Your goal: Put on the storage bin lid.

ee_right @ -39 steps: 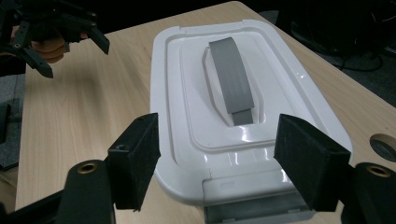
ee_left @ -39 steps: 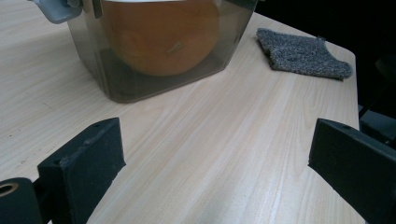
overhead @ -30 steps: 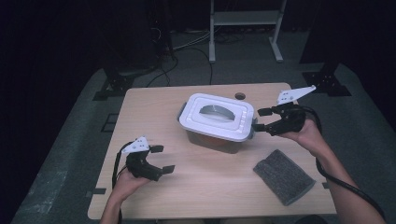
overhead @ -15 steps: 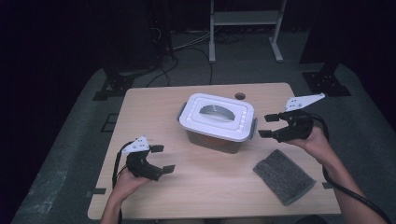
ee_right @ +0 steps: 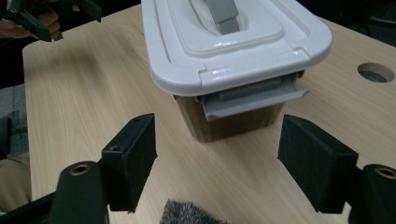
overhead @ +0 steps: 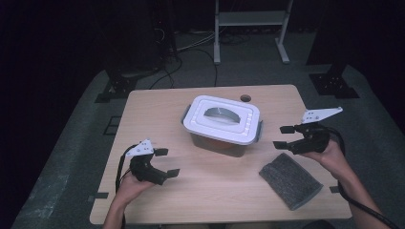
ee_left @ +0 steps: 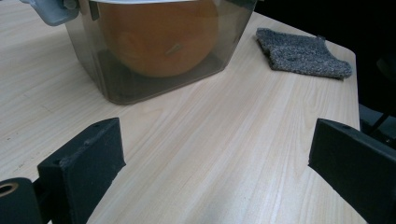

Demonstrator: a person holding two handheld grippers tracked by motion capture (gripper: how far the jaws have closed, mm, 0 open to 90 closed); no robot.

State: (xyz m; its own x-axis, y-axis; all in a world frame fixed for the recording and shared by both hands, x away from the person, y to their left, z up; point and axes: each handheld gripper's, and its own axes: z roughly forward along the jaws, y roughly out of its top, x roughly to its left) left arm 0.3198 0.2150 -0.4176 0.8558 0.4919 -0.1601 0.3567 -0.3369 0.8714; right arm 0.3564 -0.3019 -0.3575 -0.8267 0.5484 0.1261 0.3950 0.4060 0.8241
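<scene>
A clear plastic box with a white lid (overhead: 222,119) and a grey handle stands in the middle of the table (overhead: 157,114). Through its wall in the left gripper view I see a round orange object (ee_left: 163,37) inside the box (ee_left: 116,79). My right gripper (overhead: 282,137) hovers just off the box's right end, open and holding nothing. In the right gripper view its jaws (ee_right: 217,163) face the grey latch (ee_right: 252,100) under the lid (ee_right: 233,42). My left gripper (overhead: 168,162) rests near the front left, open and holding nothing, jaws (ee_left: 215,158) wide over bare wood.
A grey fuzzy cloth (overhead: 291,180) lies at the front right, just below the right gripper, seen also as a cloth (ee_left: 301,53) beyond the box. A round cable hole (overhead: 245,98) sits near the table's far edge. Dark stands and cables are on the floor behind.
My right gripper has drawn back from the box's right end, moving right and lower toward the cloth. The left gripper and the box have stayed put.
</scene>
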